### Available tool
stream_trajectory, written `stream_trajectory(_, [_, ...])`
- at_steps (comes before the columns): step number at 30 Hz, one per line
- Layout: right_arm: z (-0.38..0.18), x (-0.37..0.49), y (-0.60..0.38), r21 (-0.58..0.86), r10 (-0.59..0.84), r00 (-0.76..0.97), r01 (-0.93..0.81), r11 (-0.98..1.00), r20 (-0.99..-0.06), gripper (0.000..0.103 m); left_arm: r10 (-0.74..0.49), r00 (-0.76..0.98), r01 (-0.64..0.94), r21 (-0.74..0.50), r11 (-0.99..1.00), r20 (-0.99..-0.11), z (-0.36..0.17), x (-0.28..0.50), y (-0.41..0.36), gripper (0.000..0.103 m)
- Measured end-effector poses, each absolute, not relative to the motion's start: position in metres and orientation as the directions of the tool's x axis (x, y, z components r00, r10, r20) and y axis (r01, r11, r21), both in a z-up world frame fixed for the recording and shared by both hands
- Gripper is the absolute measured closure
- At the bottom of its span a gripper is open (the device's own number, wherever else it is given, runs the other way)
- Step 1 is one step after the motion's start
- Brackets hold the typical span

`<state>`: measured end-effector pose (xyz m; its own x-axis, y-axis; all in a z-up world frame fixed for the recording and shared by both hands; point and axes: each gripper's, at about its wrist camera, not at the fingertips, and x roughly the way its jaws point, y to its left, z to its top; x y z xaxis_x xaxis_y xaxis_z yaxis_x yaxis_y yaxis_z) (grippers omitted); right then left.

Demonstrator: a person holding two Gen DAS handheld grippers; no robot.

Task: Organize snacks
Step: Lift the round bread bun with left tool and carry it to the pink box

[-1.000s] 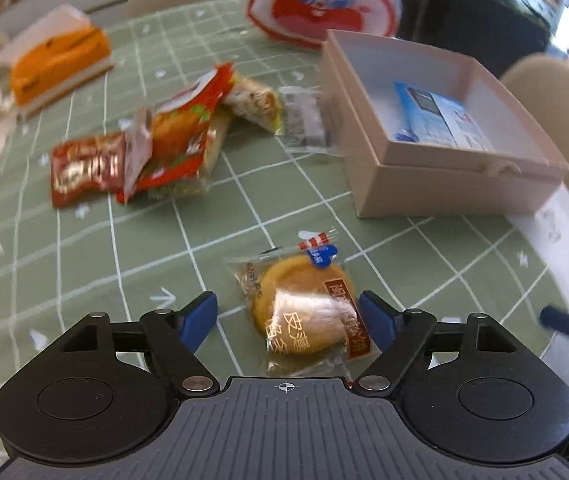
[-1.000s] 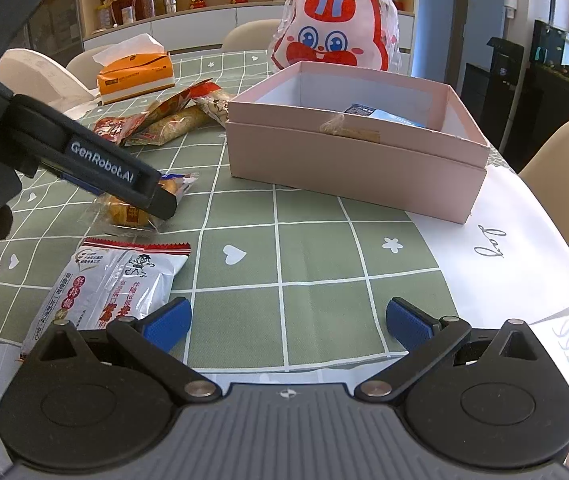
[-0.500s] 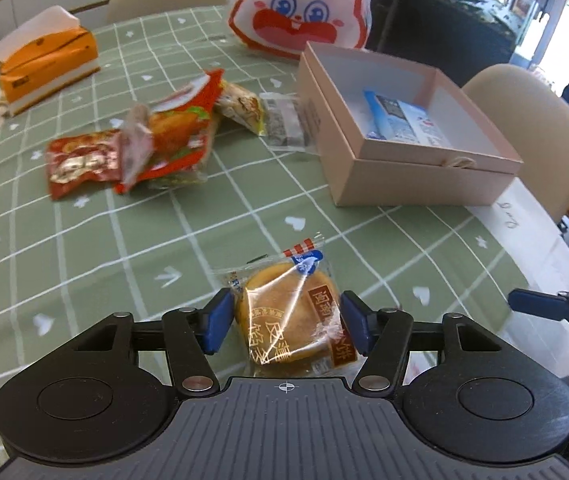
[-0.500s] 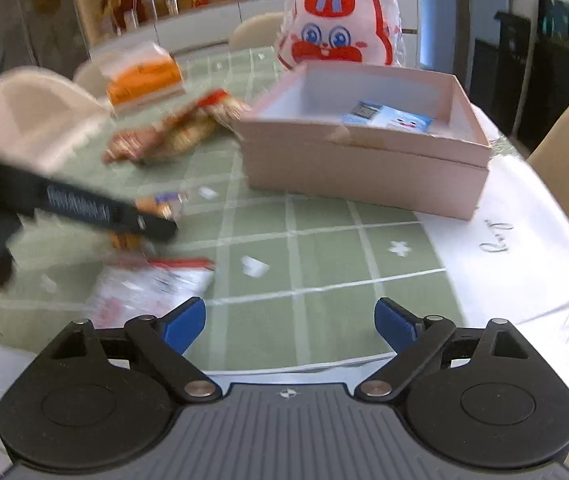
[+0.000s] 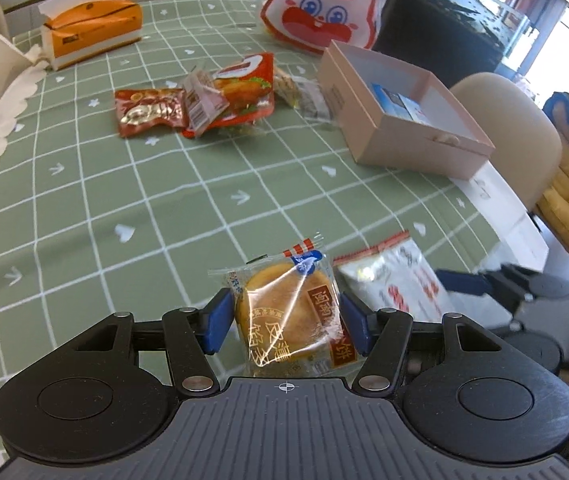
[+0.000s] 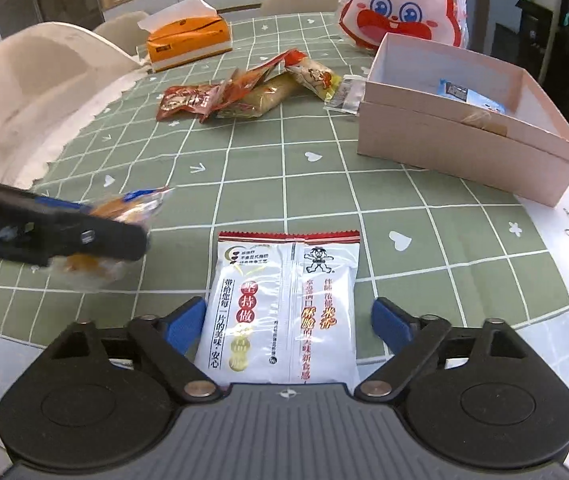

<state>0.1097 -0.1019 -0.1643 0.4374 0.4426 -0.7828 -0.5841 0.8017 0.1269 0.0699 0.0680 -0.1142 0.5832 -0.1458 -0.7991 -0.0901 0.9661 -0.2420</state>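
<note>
A round pastry in a clear wrapper (image 5: 280, 308) sits between the blue pads of my left gripper (image 5: 287, 325), which is shut on it just above the green checked tablecloth (image 5: 164, 200). In the right wrist view the same gripper (image 6: 84, 236) shows blurred at the left with the pastry (image 6: 132, 204). A white rice-cracker packet (image 6: 280, 308) lies flat on the cloth between the jaws of my right gripper (image 6: 288, 325). Those jaws are closing, with a gap still showing at the right pad. The open pink box (image 6: 456, 152) holds a blue packet (image 6: 468, 96).
Several loose snack packets (image 5: 220, 96) lie piled mid-table left of the pink box (image 5: 404, 136). An orange tissue box (image 5: 92, 28) and a rabbit-face bag (image 5: 320, 12) stand at the far side. Beige chairs (image 5: 516, 128) ring the table; its edge runs close on the right.
My left gripper closed on the pastry and drew back with it. My right gripper shifted left until the white packet lay between its jaws, which have narrowed.
</note>
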Motion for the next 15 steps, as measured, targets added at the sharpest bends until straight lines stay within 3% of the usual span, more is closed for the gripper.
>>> stream_trajectory(4, [-0.152, 0.102, -0.112, 0.147, 0.43, 0.415, -0.56, 0.815, -0.802, 0.027, -0.21, 0.549, -0.056, -0.287, 0.956, -0.809, -0.118, 0.059, 0.068, 0.039])
stream_trajectory(8, [-0.127, 0.093, -0.132, 0.08, 0.386, 0.466, -0.551, 0.831, -0.796, 0.027, -0.296, 0.518, 0.003, -0.344, 0.939, -0.802, -0.122, 0.061, 0.055, 0.039])
stream_trajectory(15, [-0.052, 0.11, -0.182, -0.031, 0.321, 0.631, -0.481, 0.876, -0.706, 0.027, -0.428, 0.56, 0.119, -0.442, 0.889, -0.709, -0.088, 0.099, 0.024, 0.039])
